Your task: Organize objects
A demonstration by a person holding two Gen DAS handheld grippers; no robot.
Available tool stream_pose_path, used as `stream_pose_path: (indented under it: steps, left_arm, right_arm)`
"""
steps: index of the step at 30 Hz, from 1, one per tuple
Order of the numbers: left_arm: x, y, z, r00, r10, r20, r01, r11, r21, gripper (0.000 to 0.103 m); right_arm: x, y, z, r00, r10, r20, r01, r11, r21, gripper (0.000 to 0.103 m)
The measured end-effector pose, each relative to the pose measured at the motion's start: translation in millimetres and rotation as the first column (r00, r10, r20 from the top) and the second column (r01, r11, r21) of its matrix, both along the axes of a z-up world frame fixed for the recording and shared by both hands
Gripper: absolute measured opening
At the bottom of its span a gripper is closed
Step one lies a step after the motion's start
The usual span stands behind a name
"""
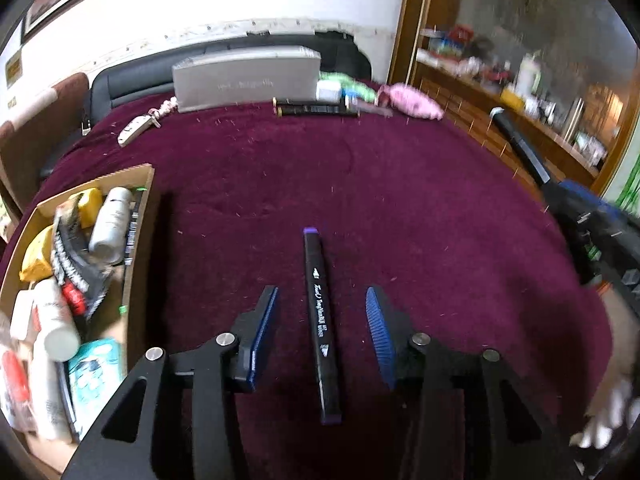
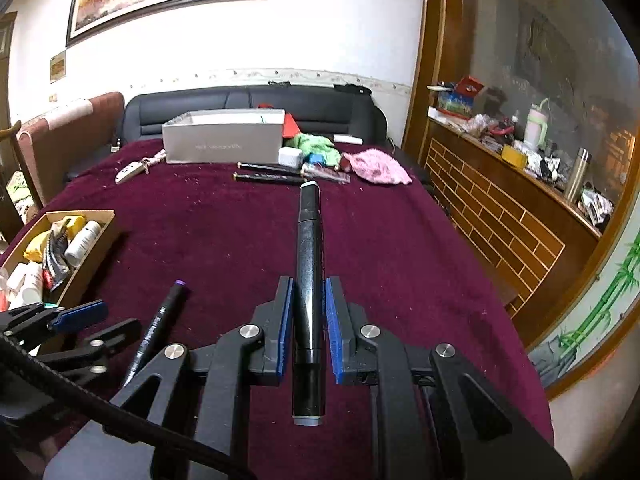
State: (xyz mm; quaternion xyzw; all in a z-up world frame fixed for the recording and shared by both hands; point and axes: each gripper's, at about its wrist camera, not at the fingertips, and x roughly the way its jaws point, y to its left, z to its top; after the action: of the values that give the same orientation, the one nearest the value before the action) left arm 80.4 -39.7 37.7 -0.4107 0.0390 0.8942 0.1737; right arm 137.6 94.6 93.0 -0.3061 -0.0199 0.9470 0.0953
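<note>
Currently the left gripper [image 1: 322, 334] is spread wide, jaws either side of a black purple-capped marker [image 1: 322, 326] lying flat on the maroon velvet-like cloth [image 1: 360, 168]; neither blue pad touches it. Right gripper [image 2: 306, 312] is clamped on a black marker with a grey-white cap [image 2: 308, 276], held lengthwise off the cloth, its rear end sticking out toward the camera.

Brown open cardboard box [image 1: 138, 184] sits at the left edge, packed with white bottles, yellow packets and a teal pack; its near end is cut off by the frame and the lower contents are blurred. Far side: grey rectangular box [image 2: 222, 142], two more black markers [image 2: 266, 178] in front of it, a pink cloth [image 2: 378, 170], and what is probably a white key fob [image 2: 130, 172], too small to confirm. Left view's right edge is motion-smeared.
</note>
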Motion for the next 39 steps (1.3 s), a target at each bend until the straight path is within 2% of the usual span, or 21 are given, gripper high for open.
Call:
stream_pose_path:
  steps: [4,8,10,11,17,27,31,36,39]
  left_arm:
    - [-7,16,-25,0.997,-0.012,0.08,0.017,0.997,-0.072,0.039]
    - [-1,22,-27,0.997,-0.04,0.07,0.046,0.995,-0.085,0.038]
    - [1,18,-26,0.996,-0.048,0.074,0.052,0.997,-0.052,0.017]
    - [2,17,-26,0.995,-0.055,0.083,0.058,0.998,-0.034,0.011]
    - [5,7,-19,0.995,-0.06,0.075,0.057,0.998,0.038,0.011]
    - [4,4,5,0.997,-0.069,0.02,0.067,0.992,0.104,0.011]
    - [9,-1,17,0.998,-0.07,-0.004,0.07,0.988,0.136,0.011]
    - [16,-8,29,0.997,-0.072,-0.028,0.076,0.982,0.173,0.011]
    - [21,-10,37,0.996,-0.073,-0.046,0.081,0.979,0.187,0.011]
  right_arm:
    - [-4,8,-3,1.0,-0.007,0.006,0.007,1.0,-0.003,0.014]
    - [-8,13,-6,1.0,-0.012,0.014,0.012,1.0,-0.007,0.013]
    - [-10,15,-9,1.0,-0.015,0.022,0.015,1.0,-0.013,0.014]
    - [-12,17,-11,1.0,-0.016,0.025,0.017,1.0,-0.017,0.014]
    - [-16,18,-16,0.999,-0.02,0.042,0.02,1.0,-0.016,0.013]
    - [-15,18,-18,0.999,-0.02,0.047,0.021,1.0,-0.016,0.013]
    - [-13,21,-17,0.999,-0.018,0.044,0.02,0.999,-0.044,0.013]
    - [-9,29,-13,0.999,0.016,0.031,-0.011,0.991,-0.136,0.013]
    - [-5,27,-11,0.999,0.028,0.019,-0.024,0.988,-0.15,0.013]
